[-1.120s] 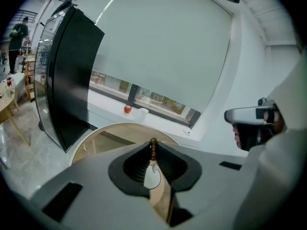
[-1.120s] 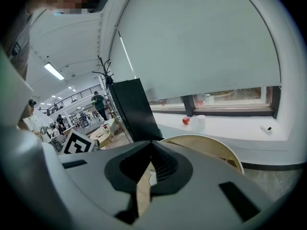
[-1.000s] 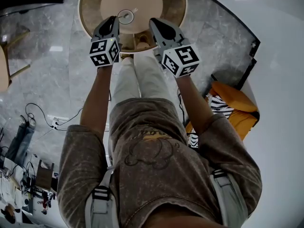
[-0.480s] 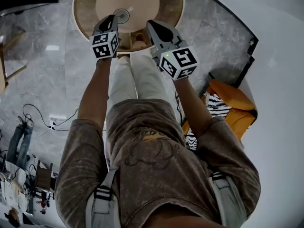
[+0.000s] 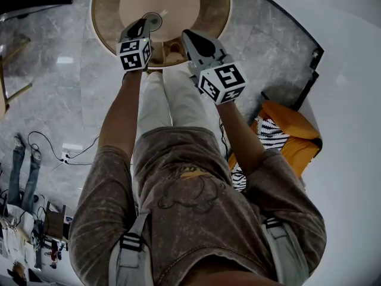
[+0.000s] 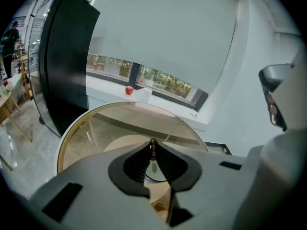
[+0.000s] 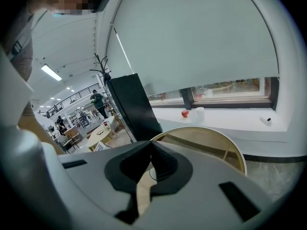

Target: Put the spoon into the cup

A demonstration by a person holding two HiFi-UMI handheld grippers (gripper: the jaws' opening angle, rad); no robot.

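We pinch the spoon's (image 6: 153, 151) thin handle in our left gripper (image 6: 153, 146), above the cup (image 5: 157, 20) on the round table (image 5: 215, 6). Our right gripper's (image 7: 150, 145) jaws meet, empty. Its cube (image 5: 222, 82) bears black-and-white square markers.

Only the thin dark tip of the spoon (image 6: 153, 142) shows above the pads of the left gripper (image 6: 152, 146); its bowl is hidden behind the jaws. The cup (image 5: 156, 20) is a small clear ring, partly covered by that gripper's nose. The round table (image 5: 107, 11) is cut off by the head view's top edge, and the body of the right gripper (image 7: 150, 145) hides its near part. The small red thing (image 6: 128, 90) on the sill is perhaps an apple.
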